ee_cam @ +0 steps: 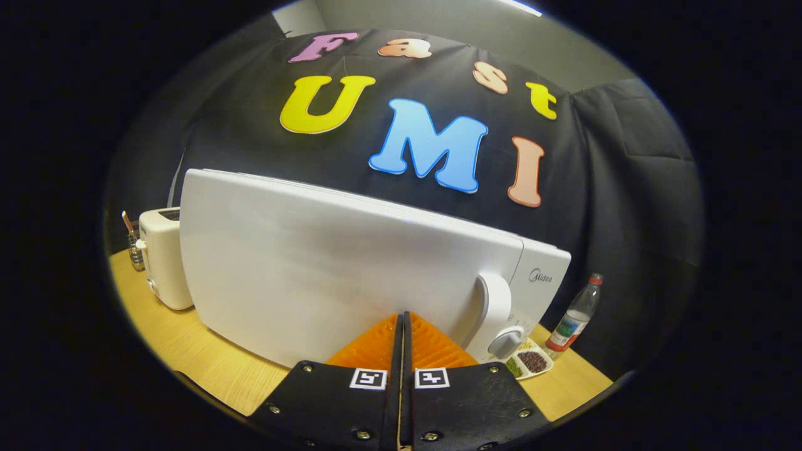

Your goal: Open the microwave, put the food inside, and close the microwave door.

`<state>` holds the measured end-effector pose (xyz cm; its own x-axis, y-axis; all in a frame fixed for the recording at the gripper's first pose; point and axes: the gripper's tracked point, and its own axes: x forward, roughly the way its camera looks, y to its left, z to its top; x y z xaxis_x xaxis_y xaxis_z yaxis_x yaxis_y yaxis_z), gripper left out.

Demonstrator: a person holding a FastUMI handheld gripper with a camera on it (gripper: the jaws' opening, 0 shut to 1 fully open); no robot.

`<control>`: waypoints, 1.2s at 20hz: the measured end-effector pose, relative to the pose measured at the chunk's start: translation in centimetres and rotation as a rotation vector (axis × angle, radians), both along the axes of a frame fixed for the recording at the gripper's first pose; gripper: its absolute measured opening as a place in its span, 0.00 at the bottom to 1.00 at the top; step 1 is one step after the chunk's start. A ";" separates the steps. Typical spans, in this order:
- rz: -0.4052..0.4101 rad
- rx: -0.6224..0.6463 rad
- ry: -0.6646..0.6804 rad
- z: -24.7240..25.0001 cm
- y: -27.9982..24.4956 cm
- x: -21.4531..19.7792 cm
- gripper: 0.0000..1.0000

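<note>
Gripper (401,319) level, jaws pressed together on nothing, tips at closed microwave (351,263) door, left of handle (492,307).

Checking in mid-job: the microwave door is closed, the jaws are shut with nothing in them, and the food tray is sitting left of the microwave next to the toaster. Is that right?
Not quite. The gripper view shows the food tray on the right of the microwave, beside the water bottle, not by the toaster. The rest holds: the door is closed and the gripper has its jaws shut on nothing, just in front of the door.
</note>
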<state>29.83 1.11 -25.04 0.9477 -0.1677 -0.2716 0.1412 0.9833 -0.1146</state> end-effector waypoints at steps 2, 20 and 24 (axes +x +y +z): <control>0.031 0.021 -0.009 0.4 0.4 -2.4 0.02; 0.219 0.179 -0.261 21.9 0.3 -32.0 0.02; 0.211 0.105 -0.224 20.5 -1.1 -35.5 0.02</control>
<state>-5.63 -0.04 -4.53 0.9967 0.0570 -0.0575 -0.0571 0.9984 -0.0005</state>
